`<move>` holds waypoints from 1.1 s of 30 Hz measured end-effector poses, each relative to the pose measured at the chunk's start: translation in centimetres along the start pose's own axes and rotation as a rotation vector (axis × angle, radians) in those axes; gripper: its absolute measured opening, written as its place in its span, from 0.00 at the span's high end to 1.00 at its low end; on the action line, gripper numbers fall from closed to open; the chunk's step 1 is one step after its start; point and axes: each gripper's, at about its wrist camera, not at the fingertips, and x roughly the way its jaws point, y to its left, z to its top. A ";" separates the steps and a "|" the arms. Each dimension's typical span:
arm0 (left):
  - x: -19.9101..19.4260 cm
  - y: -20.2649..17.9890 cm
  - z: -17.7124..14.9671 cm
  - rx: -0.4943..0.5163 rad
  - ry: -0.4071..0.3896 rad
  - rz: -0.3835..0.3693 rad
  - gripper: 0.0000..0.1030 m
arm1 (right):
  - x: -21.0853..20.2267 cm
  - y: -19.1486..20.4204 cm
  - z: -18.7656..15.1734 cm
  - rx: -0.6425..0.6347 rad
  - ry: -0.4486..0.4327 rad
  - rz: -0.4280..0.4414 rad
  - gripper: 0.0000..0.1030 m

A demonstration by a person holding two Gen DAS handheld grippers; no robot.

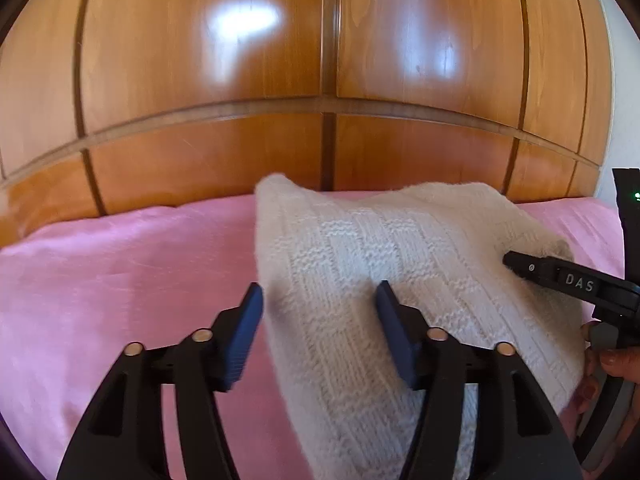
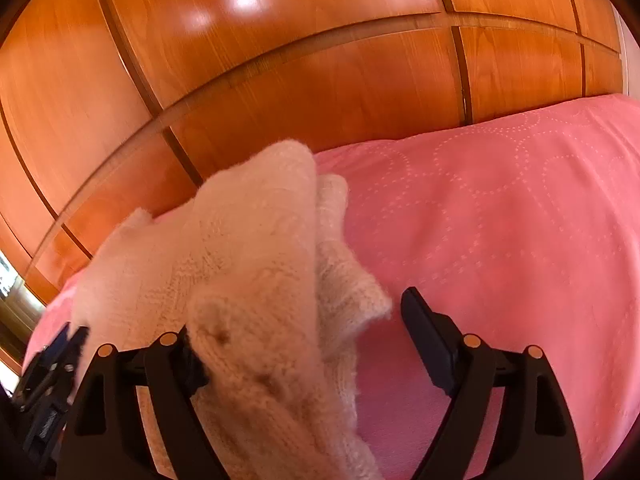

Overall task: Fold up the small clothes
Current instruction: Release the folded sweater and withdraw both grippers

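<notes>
Left gripper [image 1: 320,300]: we see it open, knit's edge between unpressed pads.
Right gripper [image 2: 304,320]: open wide (at our three o'clock).
White knit [image 1: 380,260]: on pink bedspread [image 1: 120,280].

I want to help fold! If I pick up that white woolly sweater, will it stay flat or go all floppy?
Probably floppy: the white knit sweater already bends and bunches on the pink bedspread. It looks soft and fluffy, so likely light. Its fuzzy knit should not slip much.
</notes>
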 end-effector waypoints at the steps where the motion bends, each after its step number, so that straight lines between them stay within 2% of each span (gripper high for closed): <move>1: -0.2 0.1 0.0 -0.002 -0.002 0.007 0.39 | 0.1 0.1 0.0 -0.008 -0.001 -0.014 0.18; 3: -1.0 0.3 -0.2 -0.031 0.004 -0.001 0.37 | -0.1 0.6 0.1 -0.023 -0.009 -0.053 0.13; 4: -1.6 0.5 -0.3 -0.062 0.004 -0.016 0.31 | -0.3 0.7 0.1 -0.030 -0.013 -0.074 0.10; 5: -2.1 0.5 -0.4 -0.084 0.008 -0.035 0.25 | -0.9 1.1 0.0 -0.045 -0.021 -0.098 0.09; 8: -3.2 0.5 -1.3 -0.149 0.035 -0.119 0.20 | -3.8 2.4 -0.8 -0.113 -0.074 -0.146 0.04; 11: -2.9 -0.1 -2.3 -0.130 0.075 -0.072 0.17 | -6.0 2.7 -1.8 -0.159 -0.116 -0.214 0.02; 13: -2.2 -0.3 -2.7 -0.126 0.110 -0.051 0.12 | -5.6 2.3 -2.3 -0.168 -0.086 -0.321 0.02; 16: -0.4 -0.6 -3.0 -0.120 0.197 -0.058 0.09 | -3.9 0.9 -2.1 -0.130 -0.024 -0.382 0.02; 18: -0.1 -1.0 -3.2 -0.101 0.208 -0.060 0.09 | -2.8 0.2 -2.0 -0.094 0.005 -0.392 0.02; 21: -0.6 -1.6 -3.3 -0.071 0.185 -0.024 0.09 | -3.4 0.2 -2.5 -0.104 -0.016 -0.400 0.02; 24: -1.6 -2.1 -3.3 -0.045 0.151 0.018 0.08 | -4.5 0.4 -2.9 -0.113 -0.058 -0.374 0.02; 27: -3.4 -2.3 -3.1 -0.037 0.092 0.072 0.05 | -6.7 0.3 -3.7 -0.094 -0.131 -0.318 0.02; 30: -5.6 -2.4 -3.2 -0.037 0.024 0.135 0.04 | -8.7 1.1 -4.6 -0.110 -0.183 -0.309 0.02; 33: -6.8 -2.3 -3.5 -0.055 0.017 0.158 0.04 | -10.2 2.3 -5.4 -0.151 -0.220 -0.295 0.02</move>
